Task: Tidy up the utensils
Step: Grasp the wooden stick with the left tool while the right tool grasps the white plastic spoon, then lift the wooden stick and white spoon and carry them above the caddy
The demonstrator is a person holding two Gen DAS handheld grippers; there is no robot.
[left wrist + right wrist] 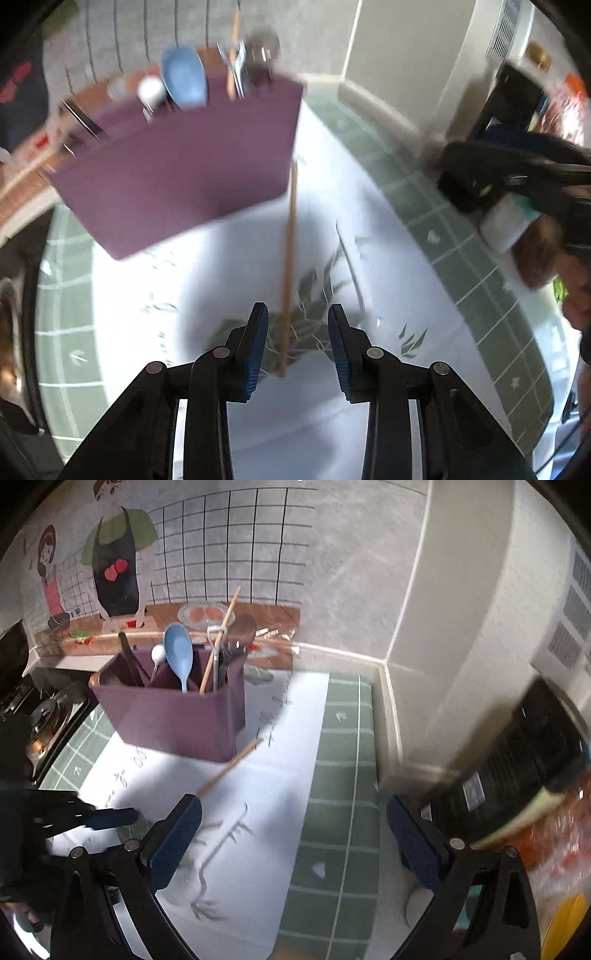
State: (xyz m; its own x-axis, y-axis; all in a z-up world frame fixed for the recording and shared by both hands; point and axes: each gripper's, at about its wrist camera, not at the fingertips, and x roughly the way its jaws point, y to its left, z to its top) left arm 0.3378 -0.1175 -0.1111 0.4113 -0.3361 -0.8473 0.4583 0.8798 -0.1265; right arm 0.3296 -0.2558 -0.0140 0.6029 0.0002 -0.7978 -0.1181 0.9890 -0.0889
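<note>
A purple utensil holder (177,716) is observed in the upper left of the right wrist view, standing on a white and green patterned cloth (340,738). A blue spoon (179,653) and a wooden chopstick (221,635), among other utensils, are held upright in it. A second chopstick (288,273) is seen lying on the cloth just beside the holder, at centre frame in the left wrist view. The left gripper (297,347) is partly open, the chopstick's near end lying between its blue pads, not pressed. The right gripper (295,845) is spread wide and nothing is held. A metal fork (218,860) is noted on the cloth at its lower centre.
</note>
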